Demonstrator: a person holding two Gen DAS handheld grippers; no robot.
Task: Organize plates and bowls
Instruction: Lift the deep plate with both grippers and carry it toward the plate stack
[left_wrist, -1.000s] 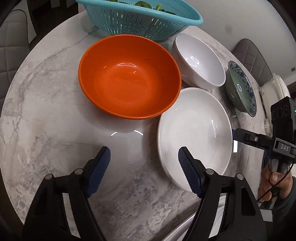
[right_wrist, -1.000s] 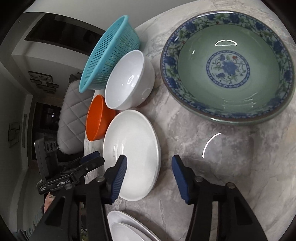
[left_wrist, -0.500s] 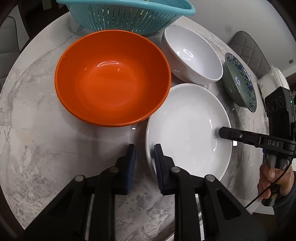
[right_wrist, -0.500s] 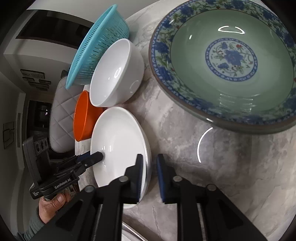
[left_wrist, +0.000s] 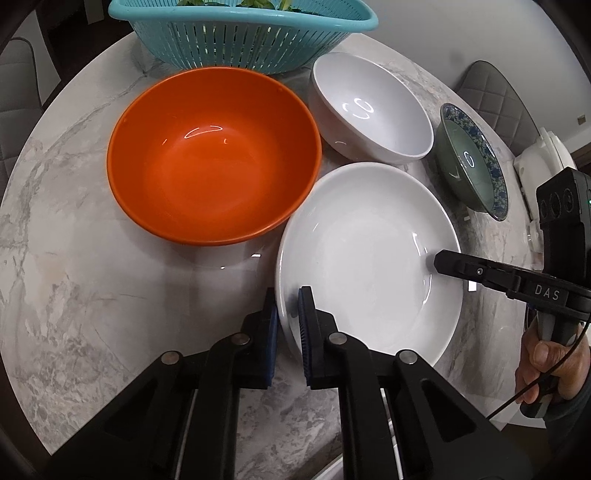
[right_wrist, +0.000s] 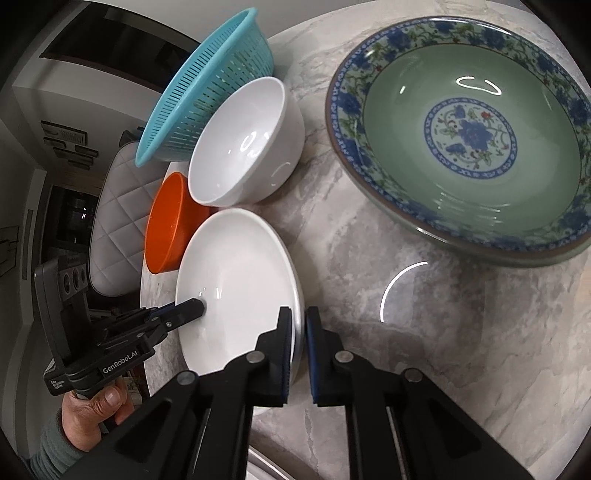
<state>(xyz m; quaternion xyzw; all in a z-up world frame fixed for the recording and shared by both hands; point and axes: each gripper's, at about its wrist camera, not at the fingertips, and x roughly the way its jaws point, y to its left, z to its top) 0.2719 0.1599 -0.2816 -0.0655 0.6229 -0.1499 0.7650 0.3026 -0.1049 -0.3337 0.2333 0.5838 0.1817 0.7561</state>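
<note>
A shallow white plate (left_wrist: 365, 254) lies on the marble table, also in the right wrist view (right_wrist: 240, 280). My left gripper (left_wrist: 288, 314) is shut on its near rim. My right gripper (right_wrist: 297, 332) is shut on the opposite rim; it also shows in the left wrist view (left_wrist: 443, 262). An orange bowl (left_wrist: 214, 158) sits left of the plate, touching it. A white bowl (left_wrist: 373, 107) stands behind the plate. A green bowl with a blue floral rim (right_wrist: 469, 147) sits on the right.
A teal colander (left_wrist: 240, 33) with greens stands at the table's far edge. More white plates (right_wrist: 258, 469) show at the bottom edge near my right gripper. Grey padded chairs (left_wrist: 498, 99) surround the round table (left_wrist: 74, 277).
Both grippers went from open to shut on opposite rims of the white plate. The left wrist view has pulled back and shifted slightly.
</note>
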